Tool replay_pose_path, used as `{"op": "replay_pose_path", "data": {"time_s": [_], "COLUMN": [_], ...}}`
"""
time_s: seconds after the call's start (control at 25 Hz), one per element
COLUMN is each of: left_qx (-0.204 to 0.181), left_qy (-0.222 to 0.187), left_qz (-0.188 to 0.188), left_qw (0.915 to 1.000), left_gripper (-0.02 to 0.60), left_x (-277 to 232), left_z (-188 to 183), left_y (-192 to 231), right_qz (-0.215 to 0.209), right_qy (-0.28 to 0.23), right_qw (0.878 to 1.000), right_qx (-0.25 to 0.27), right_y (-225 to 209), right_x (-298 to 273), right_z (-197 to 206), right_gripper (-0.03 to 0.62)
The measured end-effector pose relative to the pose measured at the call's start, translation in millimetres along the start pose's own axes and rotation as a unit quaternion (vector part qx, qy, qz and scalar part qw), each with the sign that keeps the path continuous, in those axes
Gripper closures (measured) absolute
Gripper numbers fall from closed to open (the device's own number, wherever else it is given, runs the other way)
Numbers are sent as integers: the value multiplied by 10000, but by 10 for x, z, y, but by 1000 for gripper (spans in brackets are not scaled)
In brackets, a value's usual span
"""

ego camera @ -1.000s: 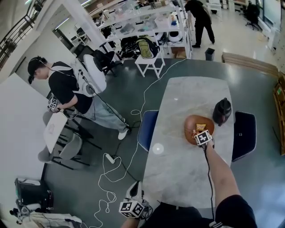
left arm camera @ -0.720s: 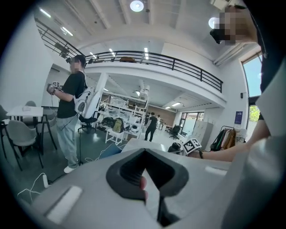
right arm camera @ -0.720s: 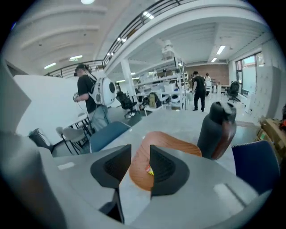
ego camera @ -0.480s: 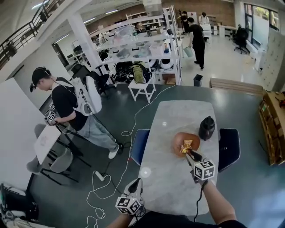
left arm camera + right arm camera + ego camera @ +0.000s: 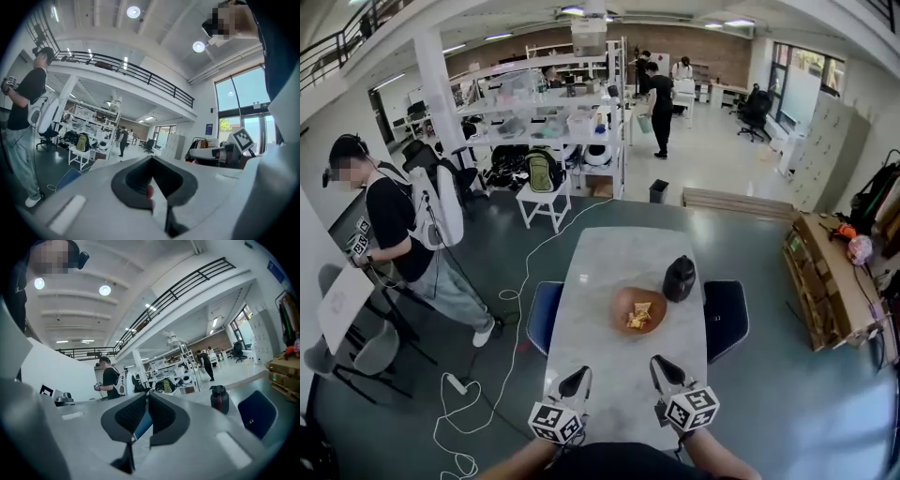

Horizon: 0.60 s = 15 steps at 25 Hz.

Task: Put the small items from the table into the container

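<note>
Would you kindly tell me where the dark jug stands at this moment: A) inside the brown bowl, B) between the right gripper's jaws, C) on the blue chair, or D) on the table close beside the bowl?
D: in the head view the dark jug stands upright on the table, close beside the brown bowl.

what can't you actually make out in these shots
Items in the bowl: head view, too small to identify.
Bowl, right gripper view: hidden behind the right gripper.
Table near edge, head view: covered by the left gripper and arms.
Pinkish spot at left jaws, left gripper view: unclear.
</note>
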<state>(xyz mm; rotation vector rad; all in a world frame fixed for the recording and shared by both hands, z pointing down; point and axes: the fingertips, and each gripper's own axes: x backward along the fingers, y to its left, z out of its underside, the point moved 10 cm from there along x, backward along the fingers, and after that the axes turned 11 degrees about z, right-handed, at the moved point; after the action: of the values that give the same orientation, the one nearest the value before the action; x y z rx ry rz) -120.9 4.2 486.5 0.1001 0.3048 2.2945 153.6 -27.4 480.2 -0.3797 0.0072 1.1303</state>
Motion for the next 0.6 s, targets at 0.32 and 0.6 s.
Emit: {"op": "replay_pose_path", "data": {"time_s": [0.32,0.6], "left_qx": [35,50], "left_qy": [-103,-86], "left_qz": [417,558], "left_qw": [9991,9984], "left_gripper": [577,576], "left_x": [-139,-123], "left_z": [25,45], "left_y": [-21,49], "right_qz": [380,501], "right_qy": [-57,-64], "right_qw": [9992,9986], "right_qx": [91,120], "right_y": [20,108], "right_x": [124,140], "right_z": [-22,46], "right_gripper": [566,568]}}
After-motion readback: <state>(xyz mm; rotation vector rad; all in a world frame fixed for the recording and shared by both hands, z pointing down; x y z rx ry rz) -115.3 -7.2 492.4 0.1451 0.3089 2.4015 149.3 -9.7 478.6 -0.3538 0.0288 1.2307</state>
